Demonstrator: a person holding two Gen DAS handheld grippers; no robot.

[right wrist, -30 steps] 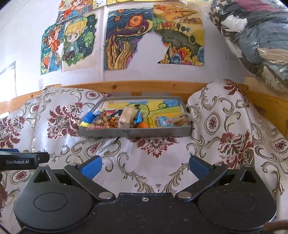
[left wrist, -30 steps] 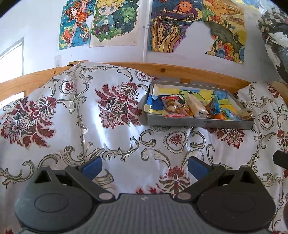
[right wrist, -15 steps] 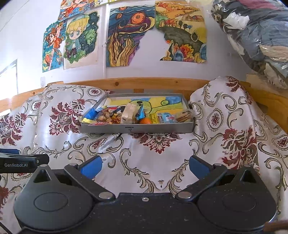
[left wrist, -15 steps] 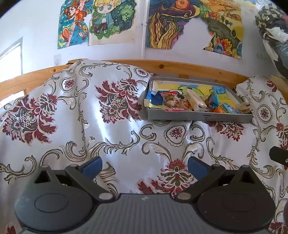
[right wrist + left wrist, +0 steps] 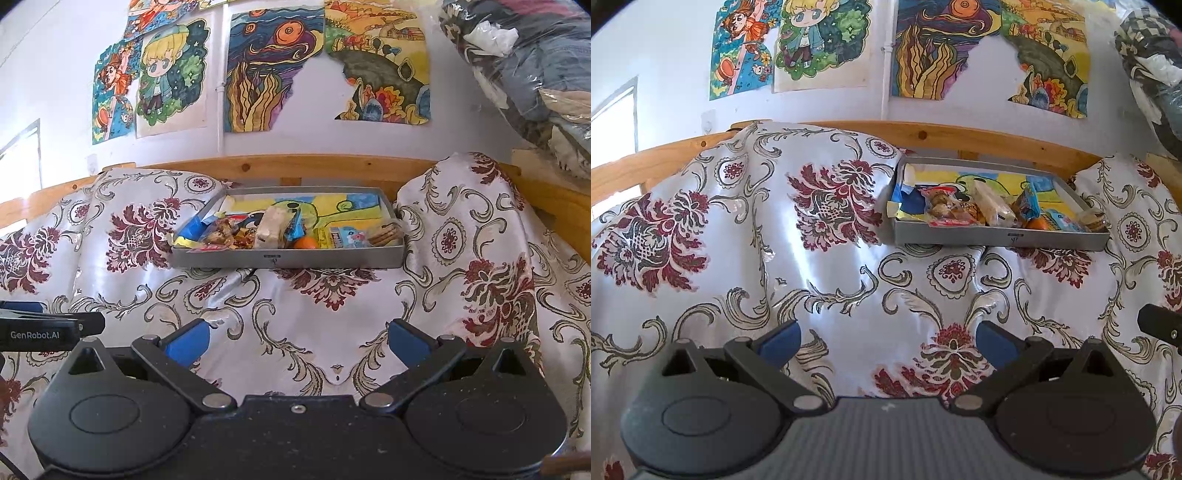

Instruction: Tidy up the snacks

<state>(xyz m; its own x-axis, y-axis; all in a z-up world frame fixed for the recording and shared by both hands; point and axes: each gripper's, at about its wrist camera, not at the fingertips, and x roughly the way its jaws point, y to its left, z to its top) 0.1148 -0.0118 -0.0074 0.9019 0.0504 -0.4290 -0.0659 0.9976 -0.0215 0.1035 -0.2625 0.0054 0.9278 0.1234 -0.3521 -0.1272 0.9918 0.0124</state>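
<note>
Left hand-held gripper (image 5: 888,338): jaws wide apart, empty, touching nothing, above floral cloth (image 5: 827,288). Right hand-held gripper (image 5: 299,339): same, spread wide, nothing held. Beyond both, well apart: grey tray (image 5: 288,258) on the cloth, against wooden rail (image 5: 314,166). Snacks (image 5: 271,232) bunched along tray's near wall; orange round item (image 5: 306,242) among them. Drawings (image 5: 258,70) on wall behind.

The floral cloth (image 5: 295,332) looked glossy and satiny, the tray (image 5: 332,256) matt grey, the rail (image 5: 314,166) bare knotty wood, the snack wrappers (image 5: 236,234) shiny plastic, the drawings (image 5: 258,74) paper.
</note>
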